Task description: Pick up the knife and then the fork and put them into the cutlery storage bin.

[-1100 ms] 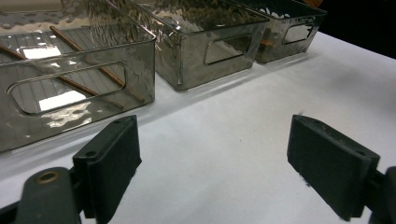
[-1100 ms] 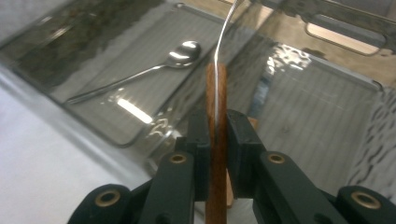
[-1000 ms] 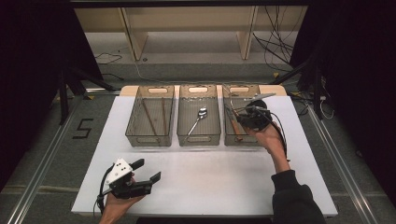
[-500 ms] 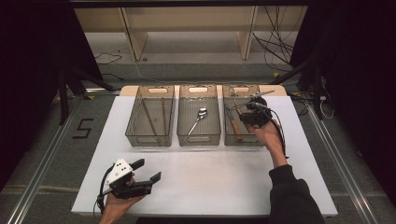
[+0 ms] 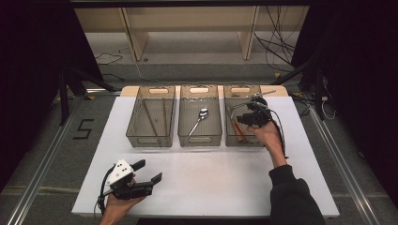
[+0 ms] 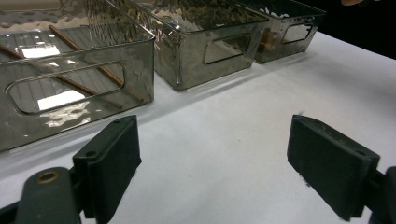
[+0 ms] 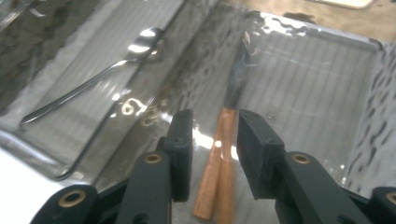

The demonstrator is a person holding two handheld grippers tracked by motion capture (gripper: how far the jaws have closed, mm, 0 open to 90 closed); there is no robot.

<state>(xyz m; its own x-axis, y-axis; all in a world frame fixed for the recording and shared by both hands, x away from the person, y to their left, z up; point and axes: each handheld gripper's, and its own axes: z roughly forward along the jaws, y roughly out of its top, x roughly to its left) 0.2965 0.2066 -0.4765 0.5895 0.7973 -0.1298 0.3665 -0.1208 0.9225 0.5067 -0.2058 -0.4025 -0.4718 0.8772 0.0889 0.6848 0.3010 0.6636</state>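
Black jaws of the right gripper (image 7: 210,154) stand slightly apart, straddling the wooden handles of 2 knives (image 7: 220,163) without clamping them, or so it reads from the right gripper view; light shows on both sides of the wood. The knives lie on the floor of the right bin (image 5: 242,123), blades pointing to 12 o'clock, handles side by side and touching. In the high view the right gripper (image 5: 251,116) hangs over that bin with the hand (image 5: 268,135) at its 5 o'clock.

If the step is a pick, the judgement here is simple: come down square over the handles, close on the wood rather than the dark blade, and decide early whether to take 1 knife or both, since the pair could roll apart under the pinch. The bin's near wall is close at 6 o'clock and could snag the lift.

Over at 9 o'clock sits the middle bin (image 5: 200,123) with a metal spoon (image 7: 88,79), then the left bin (image 5: 150,123) holding 2 wooden chopsticks (image 6: 88,63). The left gripper (image 5: 146,172) rests low on the white table (image 5: 225,183) at 7 o'clock, jaws wide apart, holding nothing, well clear of the action.
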